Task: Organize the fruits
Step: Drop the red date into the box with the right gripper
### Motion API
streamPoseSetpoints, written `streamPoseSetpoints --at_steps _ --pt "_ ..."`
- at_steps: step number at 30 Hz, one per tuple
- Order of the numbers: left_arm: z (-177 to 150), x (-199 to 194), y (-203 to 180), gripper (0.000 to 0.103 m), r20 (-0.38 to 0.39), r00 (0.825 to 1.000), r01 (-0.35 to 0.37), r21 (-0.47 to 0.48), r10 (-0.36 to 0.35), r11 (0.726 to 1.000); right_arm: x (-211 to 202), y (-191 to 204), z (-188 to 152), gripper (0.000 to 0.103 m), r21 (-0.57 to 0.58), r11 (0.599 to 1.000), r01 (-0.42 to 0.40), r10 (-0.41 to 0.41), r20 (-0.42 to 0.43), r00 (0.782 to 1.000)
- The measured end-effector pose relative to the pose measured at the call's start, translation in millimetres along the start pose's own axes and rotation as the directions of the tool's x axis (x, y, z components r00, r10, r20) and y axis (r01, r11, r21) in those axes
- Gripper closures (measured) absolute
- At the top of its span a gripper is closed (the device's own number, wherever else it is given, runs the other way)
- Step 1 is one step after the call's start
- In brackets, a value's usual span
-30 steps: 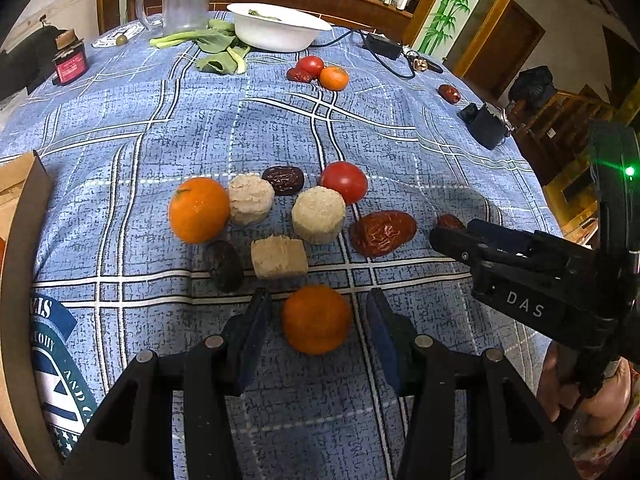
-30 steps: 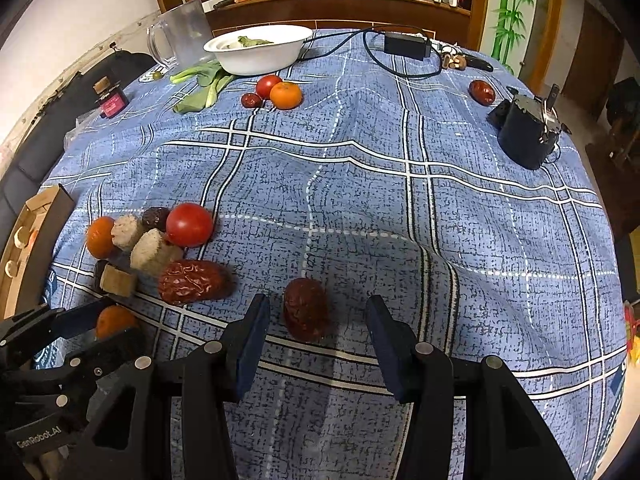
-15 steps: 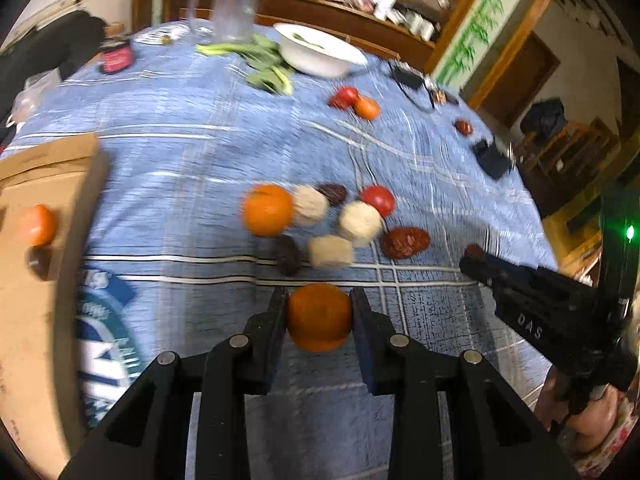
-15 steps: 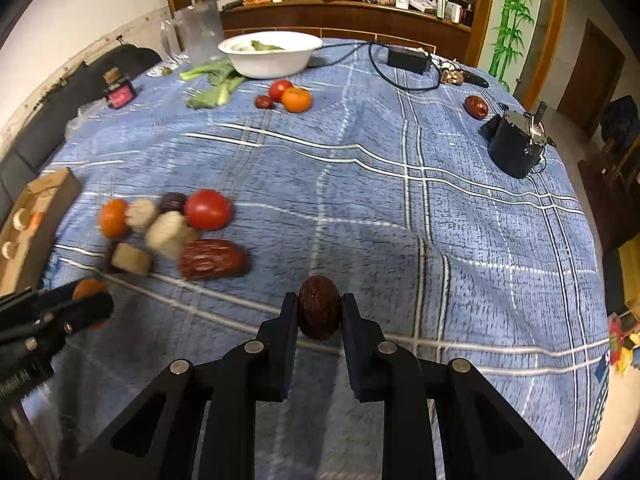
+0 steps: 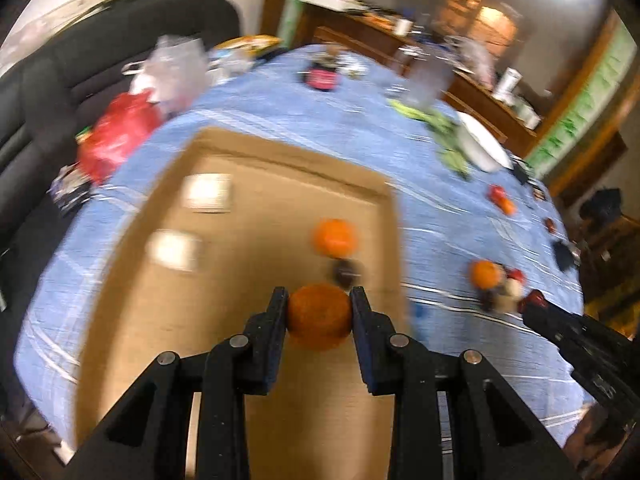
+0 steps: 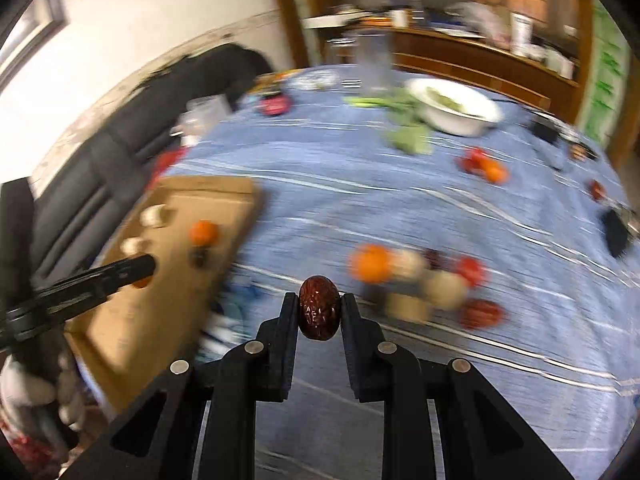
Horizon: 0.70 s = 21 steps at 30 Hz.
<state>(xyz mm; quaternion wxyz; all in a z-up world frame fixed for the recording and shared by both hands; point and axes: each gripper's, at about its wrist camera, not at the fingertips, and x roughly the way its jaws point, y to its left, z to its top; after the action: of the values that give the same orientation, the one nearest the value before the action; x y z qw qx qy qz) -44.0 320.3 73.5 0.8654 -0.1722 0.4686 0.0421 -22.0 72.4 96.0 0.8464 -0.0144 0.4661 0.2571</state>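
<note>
With both views smeared by motion blur, reading any lettering proves hopeless: pale patches on the cardboard box [image 5: 256, 240] could be labels, yet not a word resolves, and no brand shows on either tool. Left gripper [image 5: 319, 312] clamped firmly on an orange mandarin [image 5: 319, 317], fingers [image 5: 276, 320] pressed flat against both flanks, fruit held clear above the open box. Down inside that box, a second mandarin [image 5: 335, 237] sitting near the right wall, a small dark fruit [image 5: 346, 272] just beside it on the near side. Off to the right on the blue checked tablecloth [image 5: 440, 220], a blurred cluster: another orange fruit [image 5: 485, 274] beside pale and red pieces. Over in the right wrist view, right gripper [image 6: 319, 312] shut tight on a wrinkled red date [image 6: 319, 307], held upright between the pads above the cloth. Beyond it, more loose produce: orange fruit [image 6: 370, 263], red tomato [image 6: 470, 270], beige chunks between, all touching or nearly so. Far back, a white bowl [image 6: 456, 108] beside green leaves [image 6: 406, 136], and a clear pitcher [image 6: 374, 64] behind. Box [image 6: 168, 264] at left in this view, with the left tool reaching over it.
</note>
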Motion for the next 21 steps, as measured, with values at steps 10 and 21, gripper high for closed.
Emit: streamPoseSetpoints --at_steps 10,21 --pt "11.1 23.1 72.4 0.073 -0.083 0.994 -0.071 -0.007 0.070 0.997 81.3 100.6 12.3 0.080 -0.065 0.990 -0.122 0.113 -0.128 0.985" --pt "14.3 29.2 77.3 0.072 -0.096 0.994 -0.045 0.016 0.047 0.999 125.9 112.0 13.6 0.079 -0.008 0.990 -0.143 0.140 -0.183 0.973"
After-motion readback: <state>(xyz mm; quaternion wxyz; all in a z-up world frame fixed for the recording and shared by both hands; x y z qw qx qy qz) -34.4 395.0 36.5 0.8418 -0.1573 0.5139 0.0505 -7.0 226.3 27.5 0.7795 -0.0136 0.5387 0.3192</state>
